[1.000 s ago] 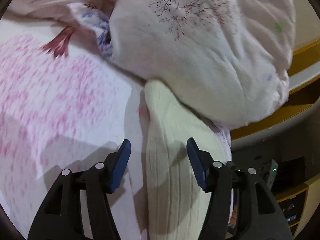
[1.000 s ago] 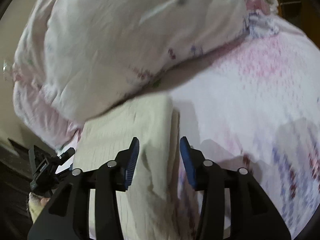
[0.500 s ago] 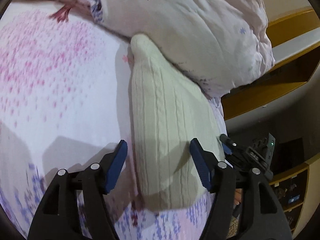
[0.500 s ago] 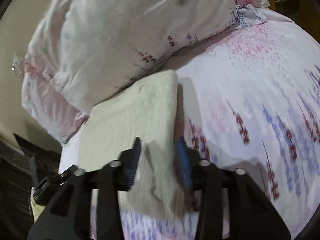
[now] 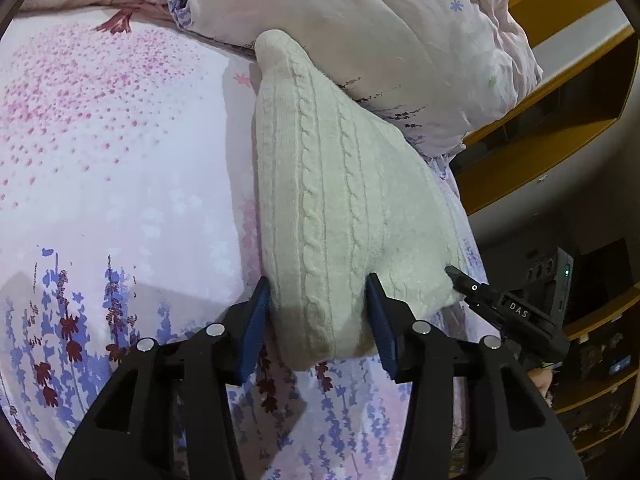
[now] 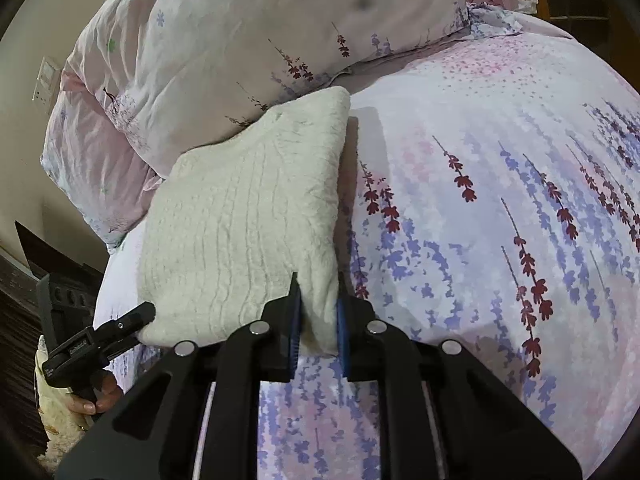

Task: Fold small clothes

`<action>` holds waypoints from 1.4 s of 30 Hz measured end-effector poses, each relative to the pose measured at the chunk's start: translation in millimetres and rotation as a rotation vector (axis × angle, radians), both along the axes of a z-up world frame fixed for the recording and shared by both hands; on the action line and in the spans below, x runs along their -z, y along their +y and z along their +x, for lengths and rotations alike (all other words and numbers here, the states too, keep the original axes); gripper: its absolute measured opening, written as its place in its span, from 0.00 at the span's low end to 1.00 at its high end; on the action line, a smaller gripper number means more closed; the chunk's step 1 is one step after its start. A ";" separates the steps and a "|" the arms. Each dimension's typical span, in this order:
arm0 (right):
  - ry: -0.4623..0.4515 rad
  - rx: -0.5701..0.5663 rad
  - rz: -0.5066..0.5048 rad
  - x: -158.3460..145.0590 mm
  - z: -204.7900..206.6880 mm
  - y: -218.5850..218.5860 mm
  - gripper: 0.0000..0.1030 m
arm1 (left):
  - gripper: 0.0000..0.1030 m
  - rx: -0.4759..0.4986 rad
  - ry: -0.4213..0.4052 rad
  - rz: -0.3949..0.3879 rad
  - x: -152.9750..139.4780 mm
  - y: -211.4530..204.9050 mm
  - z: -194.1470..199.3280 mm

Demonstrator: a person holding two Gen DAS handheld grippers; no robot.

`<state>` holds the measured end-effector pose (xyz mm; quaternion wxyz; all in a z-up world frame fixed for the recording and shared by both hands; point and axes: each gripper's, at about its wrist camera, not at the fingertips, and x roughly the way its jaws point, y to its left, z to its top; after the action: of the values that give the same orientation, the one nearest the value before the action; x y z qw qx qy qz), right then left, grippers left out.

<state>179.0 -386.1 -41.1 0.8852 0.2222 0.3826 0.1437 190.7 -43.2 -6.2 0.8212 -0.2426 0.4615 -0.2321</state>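
Cream cable-knit wool, folded into a thick rectangular bundle, makes up the small garment (image 5: 344, 200) lying on the floral bedsheet (image 5: 112, 168), a white cloth printed with pink dots and purple and dark red lavender sprigs. The garment's far end presses against a pale pink pillow (image 5: 380, 32) with a faint twig pattern, which bulges over it.

In the left wrist view, the left gripper (image 5: 318, 316) stands with its blue-padded fingers (image 5: 254, 320) spread wide, one on each side of the garment's near end; the knit fills the space between them, but the pads do not squeeze it. To the right of the bundle, the black tip of the other tool touches or nearly touches the garment's lower right corner.

In the right wrist view, the right gripper (image 6: 318, 320) has its jaws drawn close together, pinching the near right corner of the cream garment (image 6: 244, 232) between the blue pads (image 6: 294, 320). The knit bunches slightly where it is held. The sheet (image 6: 500, 200) spreads to the right, and the pillow (image 6: 240, 40) rises behind. At the lower left a hand (image 6: 96, 396) grips the handle of the black left tool, whose tip rests at the bundle's left corner.

Wooden shelving (image 5: 560, 92) in yellow-brown stands beyond the bed edge.
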 end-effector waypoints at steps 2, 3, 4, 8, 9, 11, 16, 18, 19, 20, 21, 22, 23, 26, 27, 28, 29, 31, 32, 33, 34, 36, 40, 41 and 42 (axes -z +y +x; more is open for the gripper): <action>0.001 0.002 0.012 2.3 0.0 -2.1 0.13 | 0.46 0.002 -0.018 0.022 -1.7 -3.1 -0.6; 0.002 0.003 0.021 3.6 0.0 -3.5 0.14 | 0.45 0.004 -0.025 0.034 -3.3 -6.7 0.9; 0.003 0.003 0.026 4.7 -0.6 -4.7 0.14 | 0.45 0.006 -0.035 0.050 -4.3 -8.6 1.4; 0.005 0.004 0.034 6.0 -0.1 -5.1 0.15 | 0.45 0.010 -0.065 0.101 -8.5 -18.4 1.8; 0.007 0.004 0.038 6.5 0.1 -5.3 0.15 | 0.45 0.010 -0.068 0.106 -9.4 -20.4 2.5; 0.013 0.004 0.051 8.1 0.1 -7.5 0.19 | 0.46 0.008 -0.069 0.112 -10.4 -22.5 3.3; 0.036 0.012 0.073 7.8 -0.4 -12.3 0.32 | 0.51 0.013 -0.086 0.162 -15.4 -27.5 3.7; 0.045 0.018 0.092 3.5 -1.3 -16.3 0.40 | 0.56 0.008 -0.095 0.191 -20.0 -28.8 2.1; 0.047 0.020 0.109 1.4 -1.3 -19.3 0.41 | 0.60 0.007 -0.101 0.203 -22.7 -28.2 1.2; 0.047 0.024 0.120 -0.3 -1.3 -21.2 0.42 | 0.62 0.005 -0.105 0.210 -24.9 -27.9 0.9; 0.044 0.030 0.136 -3.2 -0.5 -24.8 0.44 | 0.66 0.003 -0.109 0.215 -27.4 -27.6 0.9; 0.041 0.039 0.147 -6.2 0.7 -27.7 0.49 | 0.71 0.002 -0.111 0.216 -28.7 -27.0 0.9; 0.035 0.046 0.157 -9.3 2.4 -29.8 0.52 | 0.73 0.001 -0.114 0.216 -31.2 -26.4 2.2; 0.026 0.054 0.194 -16.8 12.2 -33.0 0.56 | 0.82 -0.010 -0.100 0.161 -35.2 -18.0 12.1; 0.029 0.056 0.207 -17.9 16.3 -33.5 0.57 | 0.84 -0.027 -0.080 0.126 -35.5 -13.6 18.8; 0.036 0.056 0.220 -18.3 22.1 -34.1 0.57 | 0.84 -0.038 -0.068 0.106 -35.3 -10.6 23.8; 0.041 0.055 0.227 -18.3 26.3 -33.9 0.57 | 0.84 -0.051 -0.052 0.090 -34.7 -7.4 31.7; 0.061 0.053 0.238 -17.0 40.3 -32.2 0.58 | 0.84 -0.059 -0.026 0.074 -32.6 -5.6 44.5; 0.069 0.051 0.242 -16.2 45.2 -30.9 0.58 | 0.84 -0.052 -0.006 0.051 -30.5 -5.8 52.8; 0.081 0.047 0.246 -14.3 51.8 -29.0 0.58 | 0.84 -0.046 0.012 0.029 -28.8 -5.2 57.2; 0.090 0.040 0.251 -12.0 56.4 -27.3 0.58 | 0.84 -0.041 0.034 -0.004 -26.4 -5.6 64.0; 0.104 0.023 0.254 -8.8 64.2 -21.2 0.58 | 0.84 -0.030 0.049 -0.041 -24.5 -8.7 71.3; 0.121 -0.020 0.237 -4.4 74.3 -6.8 0.58 | 0.84 -0.015 0.057 -0.050 -20.0 -18.4 81.5; 0.113 -0.027 0.235 -4.6 75.2 -4.5 0.58 | 0.84 -0.012 0.065 -0.052 -17.3 -21.0 84.8; 0.110 -0.037 0.231 -5.0 77.0 -1.5 0.58 | 0.84 -0.009 0.072 -0.057 -15.0 -22.6 87.5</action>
<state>255.9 -387.6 -36.1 0.8285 0.3232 0.4156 0.1909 278.2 -65.8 8.7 0.7979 -0.2759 0.4828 -0.2327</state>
